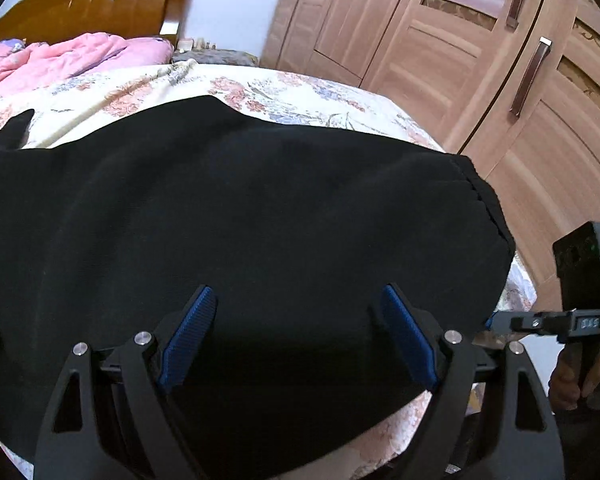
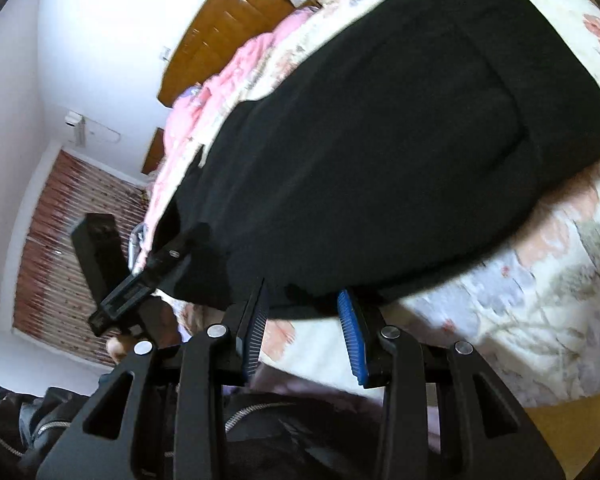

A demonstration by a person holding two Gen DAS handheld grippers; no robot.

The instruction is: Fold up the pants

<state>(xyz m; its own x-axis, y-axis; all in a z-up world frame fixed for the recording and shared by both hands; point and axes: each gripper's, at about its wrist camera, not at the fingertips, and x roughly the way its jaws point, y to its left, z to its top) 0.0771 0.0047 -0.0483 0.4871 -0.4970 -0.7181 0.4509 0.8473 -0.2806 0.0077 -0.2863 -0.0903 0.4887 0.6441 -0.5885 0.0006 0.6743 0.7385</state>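
Note:
The black pants (image 1: 240, 216) lie in a broad folded slab on the floral bedsheet (image 1: 300, 92). My left gripper (image 1: 296, 296) is open, its blue pads spread wide just above the near part of the cloth, holding nothing. My right gripper (image 2: 304, 300) is open at the near edge of the pants (image 2: 380, 140), its fingertips at the hem, nothing between the pads. The right gripper also shows in the left wrist view (image 1: 496, 322), at the pants' right corner. The left gripper shows in the right wrist view (image 2: 196, 236) over the pants' left end.
A pink quilt (image 1: 60, 56) lies bunched at the head of the bed by the wooden headboard (image 1: 92, 4). Wooden wardrobe doors (image 1: 460, 60) stand right of the bed. A curtained window (image 2: 72, 248) is to the left. A dark jacket with zippers (image 2: 100, 432) is below the right gripper.

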